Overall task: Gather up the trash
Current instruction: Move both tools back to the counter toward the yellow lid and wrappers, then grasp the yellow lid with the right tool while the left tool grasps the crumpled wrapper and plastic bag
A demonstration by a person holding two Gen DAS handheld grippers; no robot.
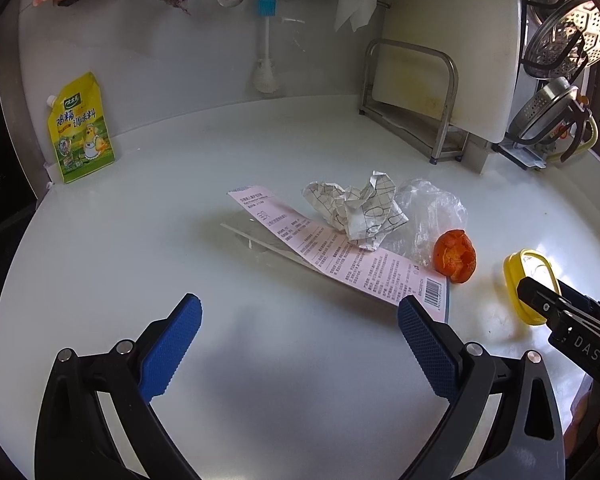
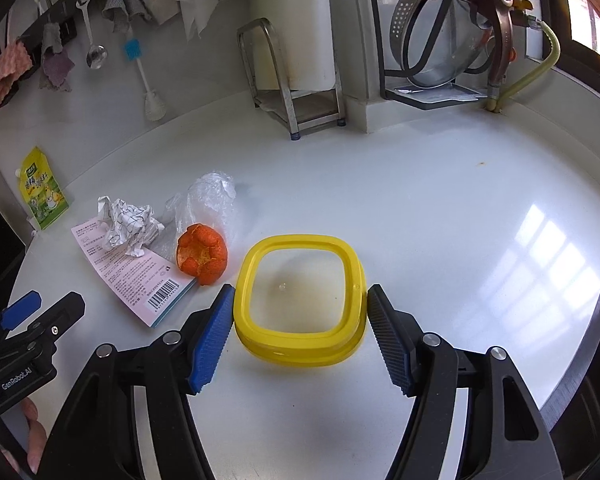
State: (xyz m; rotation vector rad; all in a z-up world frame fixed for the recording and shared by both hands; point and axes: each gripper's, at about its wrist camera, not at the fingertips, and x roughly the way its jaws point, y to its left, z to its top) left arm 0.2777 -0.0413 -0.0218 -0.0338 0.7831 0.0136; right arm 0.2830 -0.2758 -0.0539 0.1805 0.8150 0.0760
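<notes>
In the right wrist view the right gripper [image 2: 300, 334] bracketed the yellow container [image 2: 300, 300] at centre frame, both pads against its sides in a grasp. The left gripper [image 1: 300, 346] hung released, nothing between its fingers, low in its own view. Above it lay the trash: pink leaflet [image 1: 340, 256], crumpled paper [image 1: 360, 208], clear plastic bag [image 1: 432, 208] and orange peel [image 1: 454, 256].

Yellow container [image 2: 300, 312], orange peel [image 2: 201, 254], grid-patterned paper [image 2: 126, 226]

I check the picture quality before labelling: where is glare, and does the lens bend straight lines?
Right wrist view: window glare on the counter at right; the wall edge curves strongly. Left wrist view: softer light, blown-out window at right, a soft shadow under the left claw; text on the pink leaflet stays sharp.
</notes>
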